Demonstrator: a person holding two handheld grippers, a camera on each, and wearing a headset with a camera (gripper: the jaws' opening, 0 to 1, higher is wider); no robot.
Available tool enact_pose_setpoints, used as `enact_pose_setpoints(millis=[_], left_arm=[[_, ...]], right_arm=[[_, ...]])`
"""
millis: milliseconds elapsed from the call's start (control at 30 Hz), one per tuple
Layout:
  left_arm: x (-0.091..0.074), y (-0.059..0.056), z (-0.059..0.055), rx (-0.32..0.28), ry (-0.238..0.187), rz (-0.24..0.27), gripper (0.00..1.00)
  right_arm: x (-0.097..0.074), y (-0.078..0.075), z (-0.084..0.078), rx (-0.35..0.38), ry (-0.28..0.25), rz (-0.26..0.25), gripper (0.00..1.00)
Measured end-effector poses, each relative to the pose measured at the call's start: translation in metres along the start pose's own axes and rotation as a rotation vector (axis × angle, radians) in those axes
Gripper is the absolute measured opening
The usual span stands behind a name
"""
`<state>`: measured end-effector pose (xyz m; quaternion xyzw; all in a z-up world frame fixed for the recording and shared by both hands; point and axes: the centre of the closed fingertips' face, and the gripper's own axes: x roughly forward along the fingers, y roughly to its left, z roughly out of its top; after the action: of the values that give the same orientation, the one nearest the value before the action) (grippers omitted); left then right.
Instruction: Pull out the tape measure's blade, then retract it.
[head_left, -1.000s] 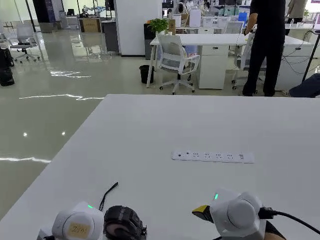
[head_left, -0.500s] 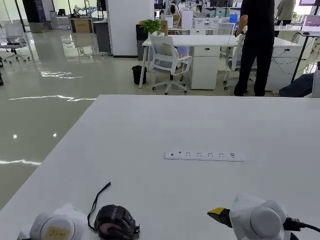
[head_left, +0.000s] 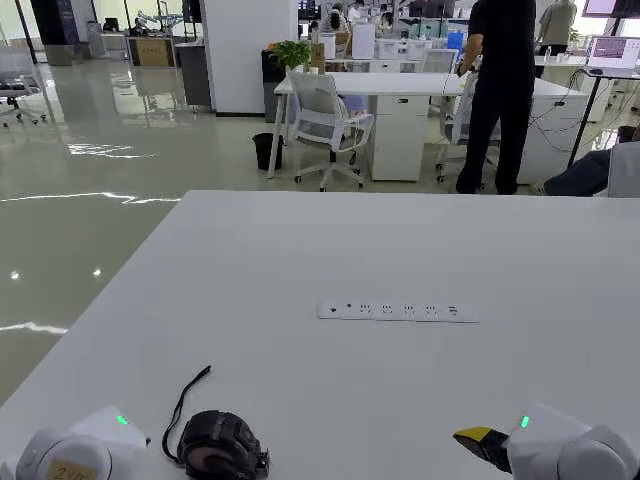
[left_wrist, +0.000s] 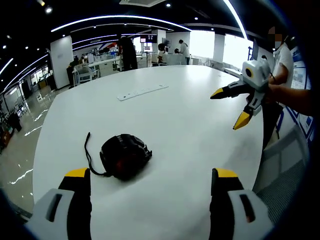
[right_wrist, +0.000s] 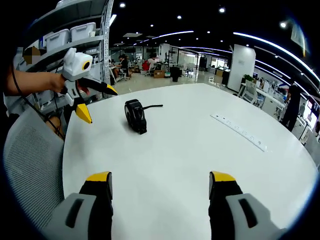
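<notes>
Tape measure (head_left: 222, 455) lying untouched on the white counter (head_left: 400, 250), with a gripper on each side of it.
Its black case sits near the counter's front left edge, wrist strap (head_left: 185, 400) trailing away; any brand on it is too small to read. The left gripper (left_wrist: 150, 174) faces it from close by, yellow-tipped fingers wide apart. The right gripper (right_wrist: 161, 176) is well off to the other side, fingers likewise apart (clamped on nothing). A tan sticker (head_left: 62, 470) on the left gripper's housing bears handwriting, cut off by the frame edge and illegible. A white power strip (head_left: 398, 311) lies farther back.
</notes>
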<state>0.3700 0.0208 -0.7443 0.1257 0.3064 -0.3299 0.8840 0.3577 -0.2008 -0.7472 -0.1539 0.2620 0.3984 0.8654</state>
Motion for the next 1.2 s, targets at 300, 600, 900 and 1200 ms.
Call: enact_pose_setpoints(millis=[300, 600, 900, 1200], left_arm=[[-0.006, -0.006, 0.000, 0.036, -0.019, -0.047, 0.99], [-0.015, -0.006, 0.003, 0.060, -0.044, -0.066, 0.99], [-0.016, -0.007, 0.003, 0.051, -0.061, -0.080, 0.99], [-0.016, -0.008, 0.003, 0.067, -0.078, -0.094, 0.99]], right_arm=[[-0.022, -0.003, -0.011, 0.013, 0.012, -0.008, 0.87], [-0.039, -0.007, -0.014, 0.055, -0.008, -0.017, 0.91], [-0.048, -0.012, -0.014, 0.070, -0.025, -0.029, 0.92], [-0.053, -0.018, -0.011, 0.065, -0.037, -0.031, 0.93]])
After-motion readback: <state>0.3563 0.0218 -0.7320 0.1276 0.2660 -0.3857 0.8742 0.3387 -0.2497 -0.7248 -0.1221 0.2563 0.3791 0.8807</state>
